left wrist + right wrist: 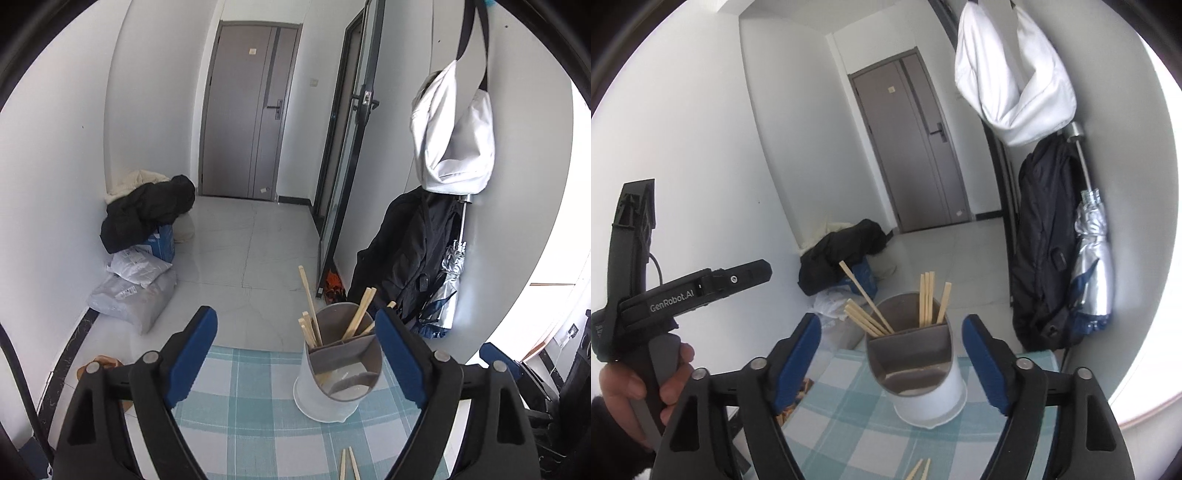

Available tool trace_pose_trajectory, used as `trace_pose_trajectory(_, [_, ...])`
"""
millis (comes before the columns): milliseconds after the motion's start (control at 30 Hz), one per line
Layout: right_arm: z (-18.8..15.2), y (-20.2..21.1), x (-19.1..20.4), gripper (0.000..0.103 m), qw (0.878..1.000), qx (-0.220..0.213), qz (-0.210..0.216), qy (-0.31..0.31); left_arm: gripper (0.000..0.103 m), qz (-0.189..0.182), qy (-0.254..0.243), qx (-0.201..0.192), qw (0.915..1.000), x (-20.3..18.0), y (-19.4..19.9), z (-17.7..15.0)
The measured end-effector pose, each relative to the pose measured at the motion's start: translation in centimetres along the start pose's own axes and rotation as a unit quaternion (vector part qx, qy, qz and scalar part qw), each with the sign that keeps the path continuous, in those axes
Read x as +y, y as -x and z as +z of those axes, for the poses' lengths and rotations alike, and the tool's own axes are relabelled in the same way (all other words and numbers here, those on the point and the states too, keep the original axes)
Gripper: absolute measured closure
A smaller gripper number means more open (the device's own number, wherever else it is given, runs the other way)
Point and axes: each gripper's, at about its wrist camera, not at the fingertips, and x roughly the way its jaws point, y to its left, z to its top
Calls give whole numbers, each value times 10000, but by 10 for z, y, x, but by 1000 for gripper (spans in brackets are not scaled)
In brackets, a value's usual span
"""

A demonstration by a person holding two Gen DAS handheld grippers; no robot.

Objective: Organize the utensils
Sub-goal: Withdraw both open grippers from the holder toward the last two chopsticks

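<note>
Presently, item one: loose chopsticks (349, 464), a pair of pale wooden sticks lying flat on the checked tablecloth (236, 413), at the near edge of the table. Long axis runs near to far, tips angled slightly toward the holder. In the right wrist view the same pair (919, 469) shows at the bottom edge, nearer than the holder and between the two fingers

Item two: utensil holder (338, 373), a white cylinder with grey inner dividers, upright on the cloth, far of the loose pair. Its rear compartments hold standing chopsticks (925, 299), fanned left and right; the front compartment looks empty

Item three: left gripper (299, 354), blue-padded fingers spread wide, nothing between the pads. The holder sits toward its right finger; the loose pair lies low and right of its centre line, close under the fingers

Item four: right gripper (892, 356), fingers likewise spread wide, pinching nothing. The holder stands almost centred between them; the loose pair lies below and near, roughly on its centre line

Item five: person's hand (639, 387) on the left gripper's handle, seen at the left of the right wrist view

Judgement: the remaining sticks lie nearer than both sets of fingertips, so either gripper must draw back and dip. The right seems the better aligned, though a pinch across the sticks' width suits their near-far axis from either side
</note>
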Motion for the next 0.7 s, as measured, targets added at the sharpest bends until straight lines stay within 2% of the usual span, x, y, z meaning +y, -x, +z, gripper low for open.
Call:
trace_pose_trajectory(100, [-6, 18, 6, 13, 9999, -99, -60, 124, 9, 103, -25, -123, 9999, -4, 14, -6])
trace_pose_trajectory(267, [-18, 34, 12, 9, 9998, -121, -123, 139, 7, 158, 92, -147, 9997, -5, 26, -19])
trace_pose_trajectory(400, [-31, 47, 15, 1, 9995, -166, -201, 162, 2, 245, 112, -249, 9993, -3, 36, -30])
trace_pose_trajectory(700, [-62, 55, 17, 0, 9988, 57, -419, 228, 2, 328, 120, -196, 9992, 2, 44, -58])
